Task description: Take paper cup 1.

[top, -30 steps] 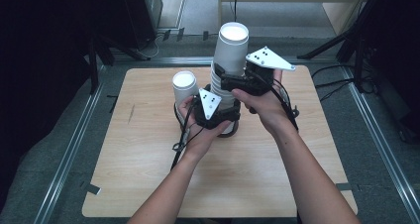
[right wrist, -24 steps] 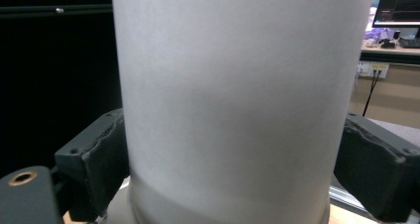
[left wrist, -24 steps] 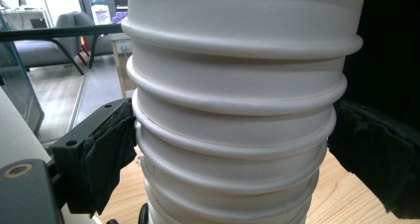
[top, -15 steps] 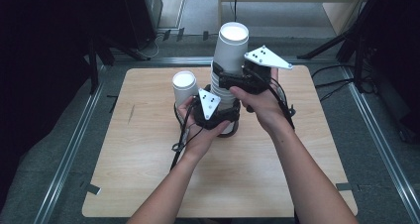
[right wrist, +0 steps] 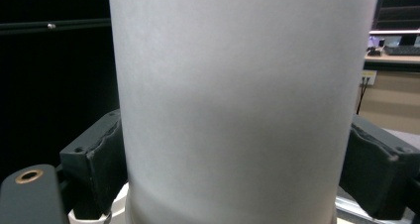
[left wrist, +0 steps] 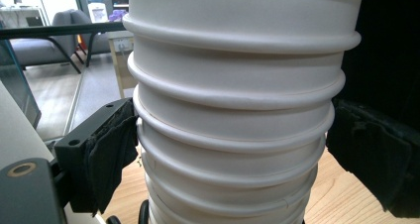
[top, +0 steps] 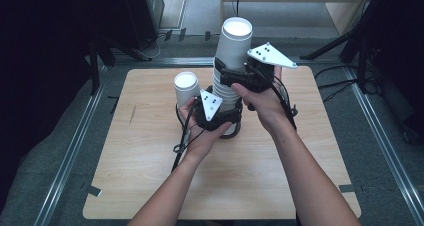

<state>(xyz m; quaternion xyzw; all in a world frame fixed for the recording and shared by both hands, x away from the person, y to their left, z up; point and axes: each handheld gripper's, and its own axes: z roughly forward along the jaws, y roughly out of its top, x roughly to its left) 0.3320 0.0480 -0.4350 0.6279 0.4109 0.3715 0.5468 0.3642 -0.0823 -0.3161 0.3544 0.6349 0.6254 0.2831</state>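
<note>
White paper cups bear no readable writing. The stack of cups stands on the wooden table, pinched low by the left gripper. The right gripper, jaws just closing, clamps the top cup. A single cup stands just beside them; the room around is dark.

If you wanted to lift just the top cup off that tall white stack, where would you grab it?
Grip the top cup on its smooth side wall, above the ringed rims of the stack, coming in level from the side so the jaws straddle it. It stands upright and is round, so opposite walls suit two pads. The right hand-held gripper already sits that way, while the left hand-held gripper steadies the lower cups.
</note>
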